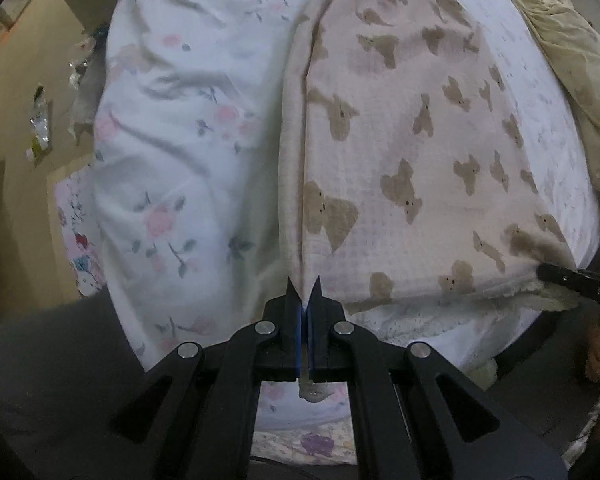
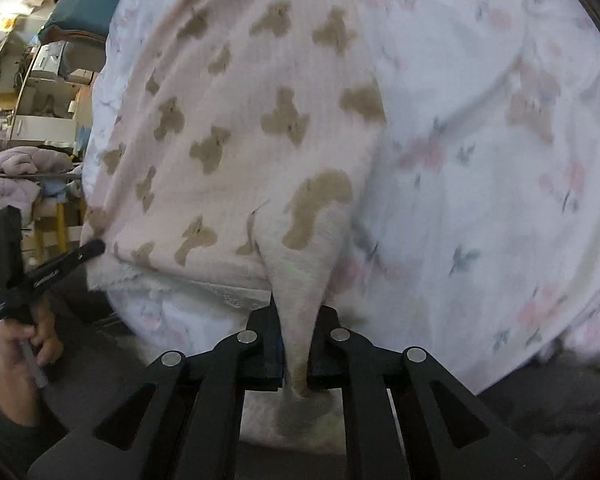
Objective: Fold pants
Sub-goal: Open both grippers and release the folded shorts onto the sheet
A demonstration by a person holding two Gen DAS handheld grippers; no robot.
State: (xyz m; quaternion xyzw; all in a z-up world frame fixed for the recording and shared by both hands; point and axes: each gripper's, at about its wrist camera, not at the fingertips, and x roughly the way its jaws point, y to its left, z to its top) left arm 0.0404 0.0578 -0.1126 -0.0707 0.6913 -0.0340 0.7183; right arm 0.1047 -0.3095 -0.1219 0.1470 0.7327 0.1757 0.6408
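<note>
Pants: bear-print pants (image 1: 412,152) lie spread on the flowered bed sheet (image 1: 172,120), stretching away ahead of both claws.
Left claw: left claw (image 1: 305,286) is closed on the near edge of the cloth at 1 corner, likely to keep that side taut.
Right claw: right claw (image 2: 298,320) pinches a bunched tail of the other near corner; cloth runs through its jaws.
Purpose: 2 matched corner holds, judged ready to lay or carry a fold.
</note>
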